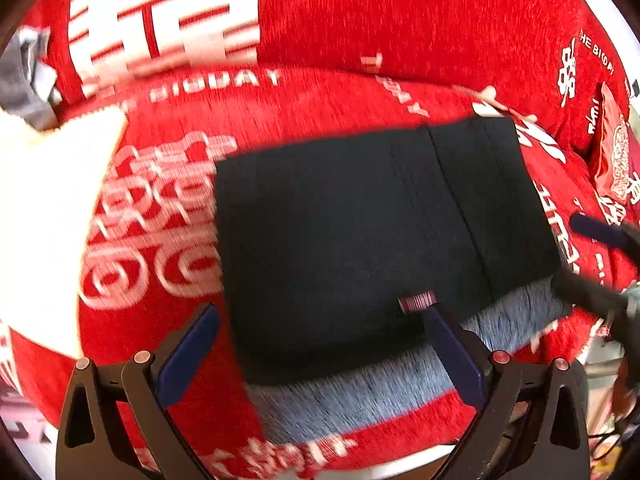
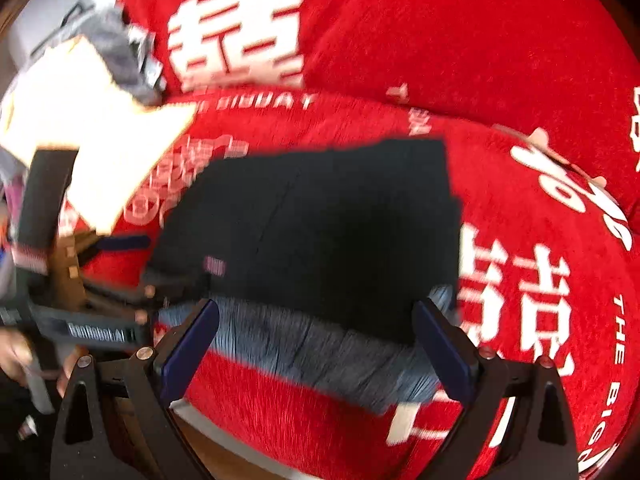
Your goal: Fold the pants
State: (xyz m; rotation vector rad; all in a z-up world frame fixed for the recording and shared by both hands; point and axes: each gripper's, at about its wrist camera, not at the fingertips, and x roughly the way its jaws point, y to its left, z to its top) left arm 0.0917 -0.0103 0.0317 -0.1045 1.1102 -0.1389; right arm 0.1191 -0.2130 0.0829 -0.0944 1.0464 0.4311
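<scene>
The black pants lie folded into a compact rectangle on the red sofa cover, with a grey-blue waistband strip showing along the near edge. They also show in the right wrist view, waistband at the near edge. My left gripper is open and empty, just above the near edge of the pants. My right gripper is open and empty, its jaws straddling the waistband. The right gripper's fingers show at the right edge of the left view. The left gripper shows at the left of the right view.
A red sofa cover with white lettering covers seat and backrest. A cream cloth lies to the left, with grey clothing behind it. A red patterned packet sits at the right. The sofa's front edge is near.
</scene>
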